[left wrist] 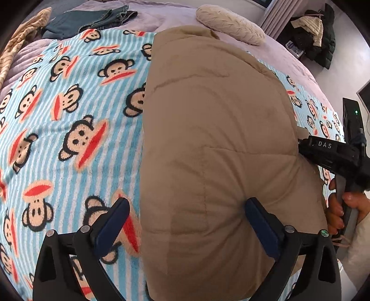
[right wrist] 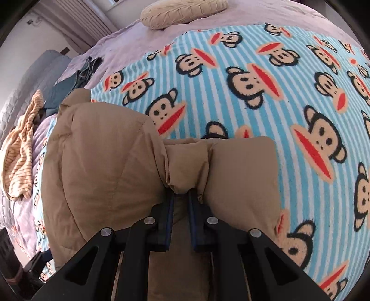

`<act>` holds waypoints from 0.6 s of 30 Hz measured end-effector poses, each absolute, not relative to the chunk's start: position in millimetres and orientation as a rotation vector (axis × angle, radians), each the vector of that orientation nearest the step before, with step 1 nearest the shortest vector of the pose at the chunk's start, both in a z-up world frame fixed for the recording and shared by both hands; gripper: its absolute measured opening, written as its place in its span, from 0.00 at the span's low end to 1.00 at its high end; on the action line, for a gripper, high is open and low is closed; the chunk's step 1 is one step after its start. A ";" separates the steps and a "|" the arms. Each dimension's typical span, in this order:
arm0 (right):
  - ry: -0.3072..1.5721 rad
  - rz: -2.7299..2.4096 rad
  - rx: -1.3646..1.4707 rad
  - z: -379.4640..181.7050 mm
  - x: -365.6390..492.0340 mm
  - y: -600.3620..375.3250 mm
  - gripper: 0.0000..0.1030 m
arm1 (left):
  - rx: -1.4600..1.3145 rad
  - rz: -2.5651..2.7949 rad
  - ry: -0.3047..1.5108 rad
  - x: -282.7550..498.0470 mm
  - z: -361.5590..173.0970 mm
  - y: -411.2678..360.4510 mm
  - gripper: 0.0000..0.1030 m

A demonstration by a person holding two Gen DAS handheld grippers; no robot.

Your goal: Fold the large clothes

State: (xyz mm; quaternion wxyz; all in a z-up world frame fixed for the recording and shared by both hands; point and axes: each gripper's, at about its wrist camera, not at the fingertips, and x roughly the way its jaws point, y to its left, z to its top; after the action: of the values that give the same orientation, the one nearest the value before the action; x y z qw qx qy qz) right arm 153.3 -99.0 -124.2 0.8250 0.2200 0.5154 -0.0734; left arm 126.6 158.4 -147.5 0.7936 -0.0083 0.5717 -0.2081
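A large tan padded coat [left wrist: 208,139] lies lengthwise on a blue-striped monkey-print blanket [left wrist: 69,115] spread over a bed. My left gripper [left wrist: 187,206] stands wide open over the coat's near left edge; one finger hangs above the blanket, the other above the coat, and nothing is pinched. In the right wrist view my right gripper [right wrist: 181,194] is shut on a bunched fold of the tan coat [right wrist: 104,162], part of it puffing out to the right. The right gripper's black body [left wrist: 333,152] and a hand show at the coat's right edge.
A cream pillow [left wrist: 229,23] lies at the far end of the lilac bedspread [left wrist: 161,16]. Folded jeans [left wrist: 87,20] and a striped beige garment [left wrist: 20,44] sit at the far left. Dark jackets [left wrist: 319,37] are piled on the floor beyond the bed.
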 end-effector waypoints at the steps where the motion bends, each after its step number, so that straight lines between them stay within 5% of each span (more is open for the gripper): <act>1: 1.099 -0.161 0.469 -123.7 153.1 -98.8 0.10 | -0.011 -0.443 1.229 125.9 -146.9 157.9 0.98; 18: 1.140 -0.138 0.454 -68.1 78.4 -69.1 0.15 | 0.019 -0.388 1.250 122.5 -142.5 159.0 0.98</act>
State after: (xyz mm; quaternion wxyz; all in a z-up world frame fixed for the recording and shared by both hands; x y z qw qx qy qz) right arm 78.4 -69.1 -68.1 0.8154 0.2130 0.5344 -0.0646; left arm 122.5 159.0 -142.5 0.7933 0.0090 0.5815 -0.1802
